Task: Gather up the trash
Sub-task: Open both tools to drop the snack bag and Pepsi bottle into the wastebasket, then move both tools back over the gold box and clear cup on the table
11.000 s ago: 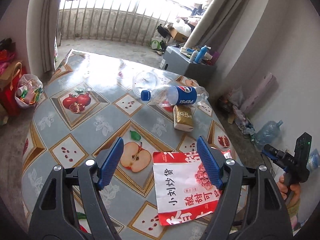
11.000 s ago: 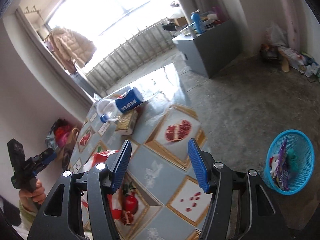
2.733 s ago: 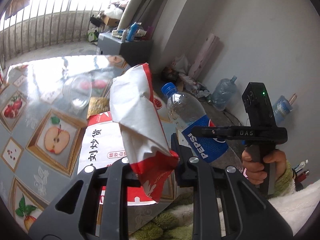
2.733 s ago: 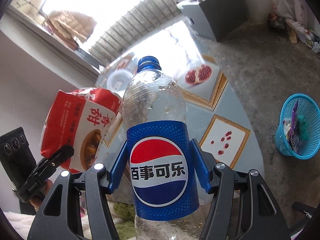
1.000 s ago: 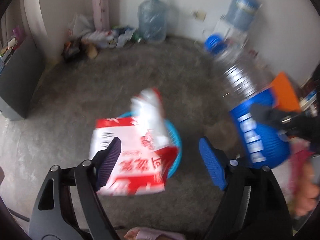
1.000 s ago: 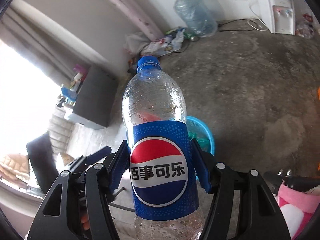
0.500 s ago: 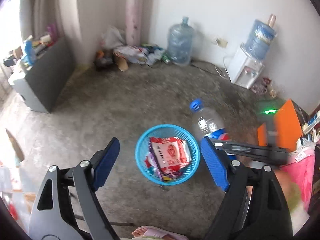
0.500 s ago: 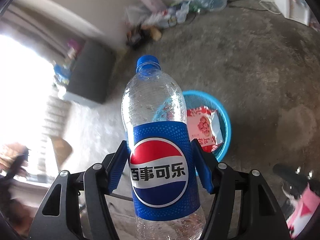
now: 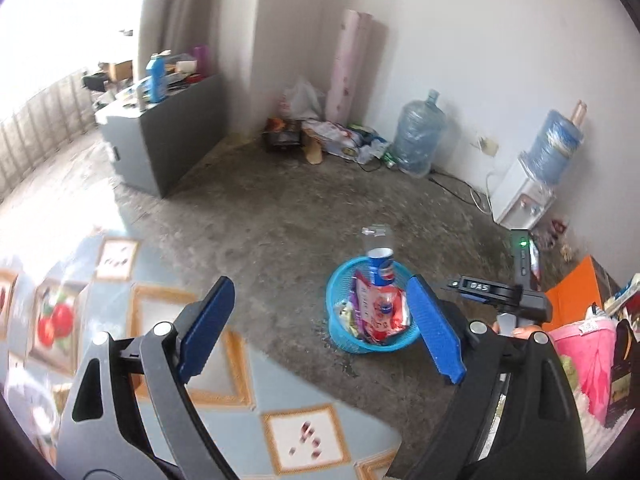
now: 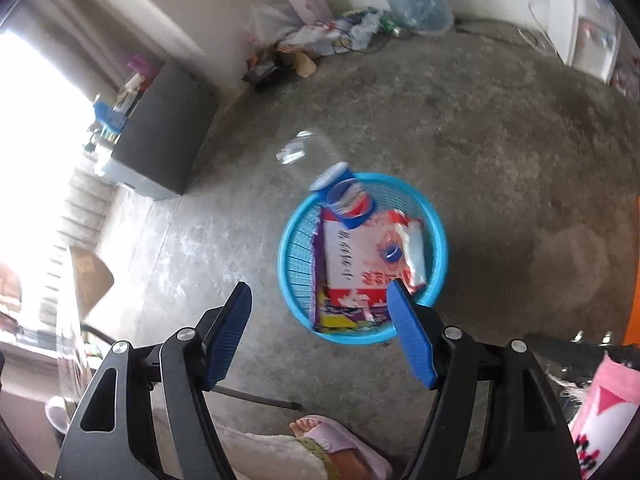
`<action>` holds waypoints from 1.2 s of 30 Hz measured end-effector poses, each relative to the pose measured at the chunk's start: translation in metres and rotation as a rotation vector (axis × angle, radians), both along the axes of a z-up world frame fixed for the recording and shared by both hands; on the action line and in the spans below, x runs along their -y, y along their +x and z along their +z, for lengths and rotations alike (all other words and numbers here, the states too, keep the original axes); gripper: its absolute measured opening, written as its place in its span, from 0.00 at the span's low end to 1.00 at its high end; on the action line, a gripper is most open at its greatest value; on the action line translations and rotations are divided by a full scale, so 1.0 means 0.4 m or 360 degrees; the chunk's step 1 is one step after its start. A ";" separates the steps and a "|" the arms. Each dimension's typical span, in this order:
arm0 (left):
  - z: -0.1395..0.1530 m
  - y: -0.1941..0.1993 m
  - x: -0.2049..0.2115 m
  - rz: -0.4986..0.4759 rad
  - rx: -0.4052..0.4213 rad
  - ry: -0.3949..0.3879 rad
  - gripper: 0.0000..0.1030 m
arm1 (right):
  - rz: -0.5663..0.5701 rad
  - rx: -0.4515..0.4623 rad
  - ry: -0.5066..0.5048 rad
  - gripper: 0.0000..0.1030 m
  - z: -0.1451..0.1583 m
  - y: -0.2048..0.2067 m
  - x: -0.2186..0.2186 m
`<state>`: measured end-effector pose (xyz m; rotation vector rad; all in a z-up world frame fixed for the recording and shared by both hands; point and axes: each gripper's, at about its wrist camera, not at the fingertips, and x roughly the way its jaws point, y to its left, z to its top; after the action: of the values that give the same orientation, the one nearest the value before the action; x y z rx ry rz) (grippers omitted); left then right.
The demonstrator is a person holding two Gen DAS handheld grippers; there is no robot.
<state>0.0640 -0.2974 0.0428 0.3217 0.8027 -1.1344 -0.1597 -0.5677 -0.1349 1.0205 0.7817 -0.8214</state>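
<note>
While my right gripper (image 10: pixel 318 332) hangs above the blue basket (image 10: pixel 296 256), its jaws stand spread and empty. Beyond them, the Pepsi bottle (image 10: pixel 346 200) pokes cap-down into the basket. My left gripper (image 9: pixel 320 328) is opening, nothing between its jaws.

A lived-in home room: water dispenser (image 9: pixel 524 196), fruit-patterned tablecloth (image 9: pixel 224 420), slippered foot (image 10: pixel 332 444).

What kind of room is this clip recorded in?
Probably a lived-in room of a home: bare concrete floor, a white water dispenser by the wall, a fruit-patterned tablecloth, a blue plastic trash basket.
</note>
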 end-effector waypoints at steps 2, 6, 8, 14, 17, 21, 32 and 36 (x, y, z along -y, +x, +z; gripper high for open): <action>0.005 0.005 -0.050 0.0029 -0.0003 -0.0018 0.81 | 0.0046 -0.0029 -0.0078 0.68 0.033 0.013 -0.023; 0.019 0.015 -0.127 0.0107 -0.0007 -0.0028 0.82 | 0.0171 -0.0085 -0.0295 0.77 0.126 0.064 -0.099; 0.034 0.019 -0.168 0.0169 0.0000 -0.0059 0.85 | 0.0250 -0.0102 -0.0401 0.80 0.173 0.096 -0.139; 0.081 0.036 -0.298 0.0348 0.0013 -0.0186 0.91 | 0.0353 -0.0093 -0.0680 0.92 0.295 0.165 -0.251; 0.097 0.051 -0.367 0.0427 0.0003 -0.0218 0.91 | 0.0395 -0.0098 -0.0777 0.93 0.335 0.187 -0.301; 0.103 0.071 -0.443 0.0519 -0.0035 -0.0250 0.91 | 0.0434 -0.0169 -0.0940 0.94 0.376 0.220 -0.369; 0.076 0.101 -0.619 0.0681 -0.0131 -0.0374 0.91 | 0.0607 -0.0101 -0.1215 0.94 0.489 0.308 -0.524; 0.059 0.116 -0.673 0.0714 -0.0152 -0.0416 0.91 | 0.0754 0.0158 -0.1132 0.94 0.509 0.322 -0.569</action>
<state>0.1106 -0.0283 0.0664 -0.1294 0.7518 -0.8206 -0.0311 -0.3402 0.0686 0.2209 0.5445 -0.5590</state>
